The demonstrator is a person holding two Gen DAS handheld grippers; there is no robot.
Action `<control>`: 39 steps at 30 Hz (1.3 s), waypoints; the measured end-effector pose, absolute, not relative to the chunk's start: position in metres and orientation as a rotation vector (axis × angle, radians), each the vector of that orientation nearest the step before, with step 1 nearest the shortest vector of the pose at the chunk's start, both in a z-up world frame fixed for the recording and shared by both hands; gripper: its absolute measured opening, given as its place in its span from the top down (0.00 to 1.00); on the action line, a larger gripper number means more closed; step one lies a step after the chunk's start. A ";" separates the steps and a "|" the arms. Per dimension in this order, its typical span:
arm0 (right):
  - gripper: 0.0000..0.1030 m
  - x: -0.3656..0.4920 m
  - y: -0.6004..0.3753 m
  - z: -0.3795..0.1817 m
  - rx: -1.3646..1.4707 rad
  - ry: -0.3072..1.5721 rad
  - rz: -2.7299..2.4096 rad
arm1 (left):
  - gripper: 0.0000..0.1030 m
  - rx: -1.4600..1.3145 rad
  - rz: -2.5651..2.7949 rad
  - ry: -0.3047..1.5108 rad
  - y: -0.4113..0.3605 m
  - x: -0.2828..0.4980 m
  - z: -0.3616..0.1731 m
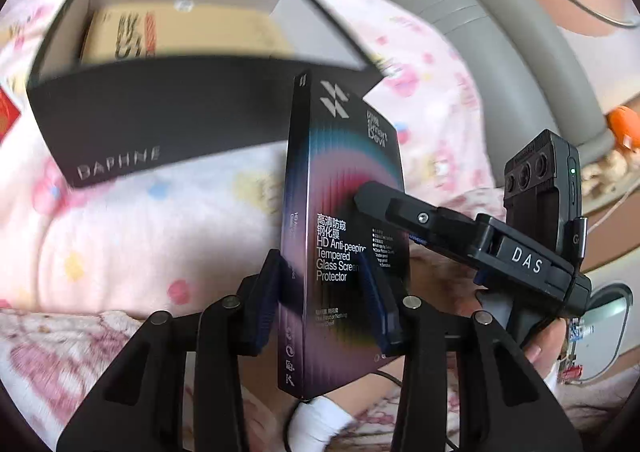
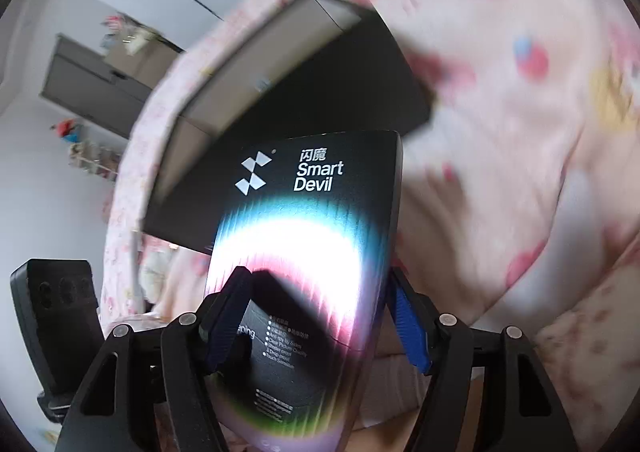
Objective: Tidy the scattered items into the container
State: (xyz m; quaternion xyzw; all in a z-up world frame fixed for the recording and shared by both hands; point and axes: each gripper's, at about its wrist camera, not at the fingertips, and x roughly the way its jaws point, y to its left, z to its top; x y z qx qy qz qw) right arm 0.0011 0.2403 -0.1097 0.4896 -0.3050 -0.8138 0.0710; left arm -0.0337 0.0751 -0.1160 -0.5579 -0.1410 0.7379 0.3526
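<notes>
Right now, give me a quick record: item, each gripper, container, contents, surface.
item: Smart Devil screen protector box, upright
left gripper: pads on the box, spine side and face
right gripper: straddles the box; grip unclear
container: black DAPHNE box, open, beyond the item
inside: tan carton
surface: pink printed bedding

Bright daylight, fisheye warp at edges, bg motion-blurred, glare on box [image 2: 304,252].

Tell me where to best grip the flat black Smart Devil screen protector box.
Grip the flat black Smart Devil screen protector box across its thin edges near the lower end, from below. It is slim and upright, so the left gripper spans it easily there.
</notes>
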 end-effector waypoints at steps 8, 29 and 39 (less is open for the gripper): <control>0.37 -0.038 0.241 -0.026 1.259 -0.726 -2.535 | 0.62 -1.263 2.017 -0.377 0.074 -0.084 -0.040; 0.36 -0.212 0.242 -0.100 1.566 -0.563 -2.271 | 0.60 -1.439 2.059 -0.670 0.053 -0.211 -0.120; 0.42 -0.189 0.242 -0.073 1.471 -0.243 -2.519 | 0.60 -1.441 2.075 -0.779 0.025 -0.206 -0.135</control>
